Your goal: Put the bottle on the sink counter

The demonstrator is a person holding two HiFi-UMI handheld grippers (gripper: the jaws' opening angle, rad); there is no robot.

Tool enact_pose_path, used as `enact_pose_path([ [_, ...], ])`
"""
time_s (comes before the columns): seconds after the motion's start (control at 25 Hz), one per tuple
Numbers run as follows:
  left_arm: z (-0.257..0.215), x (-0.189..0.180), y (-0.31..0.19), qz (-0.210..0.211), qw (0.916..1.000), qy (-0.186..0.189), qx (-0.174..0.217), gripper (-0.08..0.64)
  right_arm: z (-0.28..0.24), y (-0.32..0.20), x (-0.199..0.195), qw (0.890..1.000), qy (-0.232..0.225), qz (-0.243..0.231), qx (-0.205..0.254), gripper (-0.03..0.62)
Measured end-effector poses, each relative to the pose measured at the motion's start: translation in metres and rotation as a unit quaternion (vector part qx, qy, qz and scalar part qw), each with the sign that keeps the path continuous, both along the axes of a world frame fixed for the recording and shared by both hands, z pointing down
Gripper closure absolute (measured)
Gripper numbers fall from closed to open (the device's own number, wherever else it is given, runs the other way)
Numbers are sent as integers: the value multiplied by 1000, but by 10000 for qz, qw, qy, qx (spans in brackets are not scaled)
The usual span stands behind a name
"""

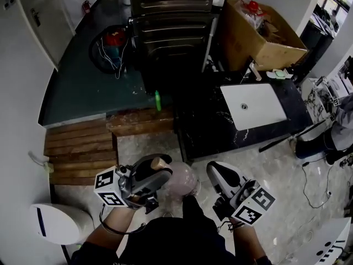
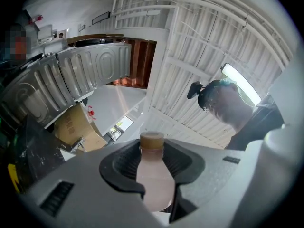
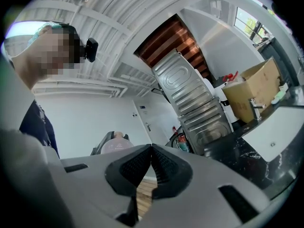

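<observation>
Left gripper (image 1: 157,175), lower centre: jaws wide, clamped on bottle (image 2: 154,175). Right gripper (image 3: 151,148): jaws together, empty. Worktop (image 1: 207,120) well apart, centre right. Risk: smooth rounded bottle slipping through pads during carry; base clipping worktop edge.

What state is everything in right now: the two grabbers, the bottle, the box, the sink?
bottle: capped, held between the left gripper's jaws
left gripper: shut on the bottle
right gripper: shut, nothing in it
cardboard box: flaps open, things inside
sink: empty
</observation>
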State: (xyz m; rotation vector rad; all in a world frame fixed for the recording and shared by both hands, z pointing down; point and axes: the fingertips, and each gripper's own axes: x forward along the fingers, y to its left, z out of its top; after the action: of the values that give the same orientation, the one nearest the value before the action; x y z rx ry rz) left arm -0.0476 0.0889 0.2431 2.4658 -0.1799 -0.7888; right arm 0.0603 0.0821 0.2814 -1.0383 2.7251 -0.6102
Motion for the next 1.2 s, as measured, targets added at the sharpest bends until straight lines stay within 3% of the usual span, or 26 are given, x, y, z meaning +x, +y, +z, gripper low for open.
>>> enact_pose_path([
  [0.8,12,85,-174,-556,9980,-134,-281,422,23,-175,86,9979,108,-511,-395,568],
  [1.2,27,101,-232,-741,9960,-350,-348,422,37,-232,105,9967,95,-656,-474,568],
])
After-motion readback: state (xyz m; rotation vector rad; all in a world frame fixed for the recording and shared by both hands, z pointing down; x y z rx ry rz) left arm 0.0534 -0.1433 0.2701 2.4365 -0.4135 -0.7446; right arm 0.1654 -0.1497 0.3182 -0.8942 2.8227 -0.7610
